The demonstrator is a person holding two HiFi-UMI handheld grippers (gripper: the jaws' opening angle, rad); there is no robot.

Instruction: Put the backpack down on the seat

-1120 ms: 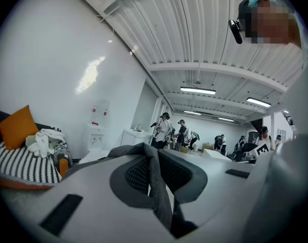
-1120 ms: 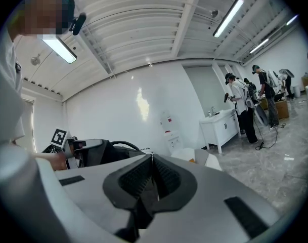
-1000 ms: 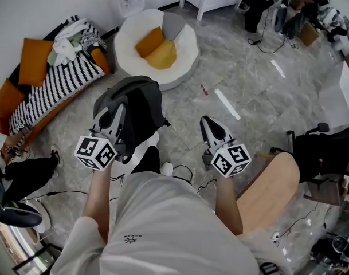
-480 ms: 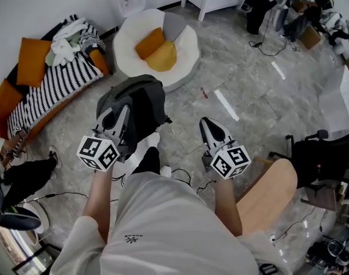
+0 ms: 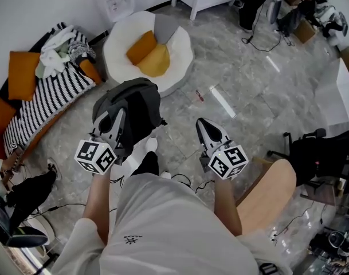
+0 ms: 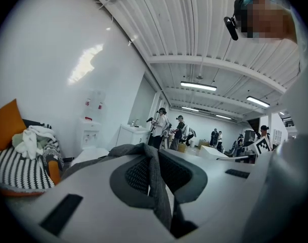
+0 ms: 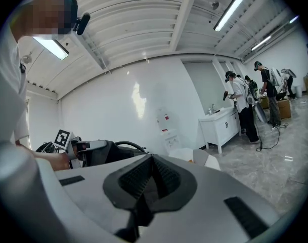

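Marble floor (image 5: 243,85) stretches below. Left gripper (image 5: 113,119) pinches the backpack (image 5: 137,99) by its grey strap (image 6: 155,184); right gripper (image 5: 207,129) is closed, empty. White cushioned seat (image 5: 183,43) lies beyond both: set-down not yet done.

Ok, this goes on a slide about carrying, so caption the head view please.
Left gripper holds a grey backpack by its strap, right gripper shut and empty, white round seat ahead.

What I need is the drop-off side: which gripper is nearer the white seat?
Left. The left gripper, jaws shut on the backpack, is just short of the seat; the right gripper, shut and empty, is farther back, off to its right.
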